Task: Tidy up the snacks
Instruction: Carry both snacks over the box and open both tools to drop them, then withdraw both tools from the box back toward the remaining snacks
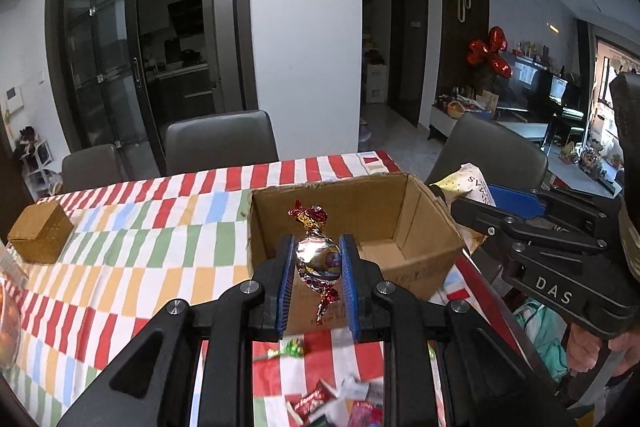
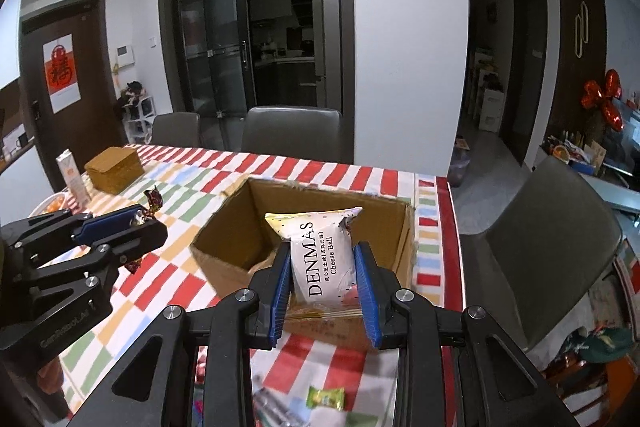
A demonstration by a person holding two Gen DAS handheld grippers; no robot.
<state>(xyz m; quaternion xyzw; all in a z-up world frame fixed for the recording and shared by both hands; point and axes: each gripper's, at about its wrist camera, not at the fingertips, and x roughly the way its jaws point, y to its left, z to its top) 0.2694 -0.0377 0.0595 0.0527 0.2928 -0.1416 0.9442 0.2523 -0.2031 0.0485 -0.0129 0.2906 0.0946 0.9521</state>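
A dining room with grey padded chairs and dark glass doors lies behind a table covered by a glossy checked cloth of red, green, yellow and blue blocks. On it stands an open, plain brown cardboard box, its visible floor bare. The left gripper pinches a round candy in crinkled silver and red foil between its ribbed blue pads, holding it in front of the box's near wall. The right gripper pinches a smooth white snack bag printed "DENMAS Cheese Ball", held over the box's near edge. More small wrapped sweets lie loose on the cloth nearby. A small lidded woven box sits toward the left end.
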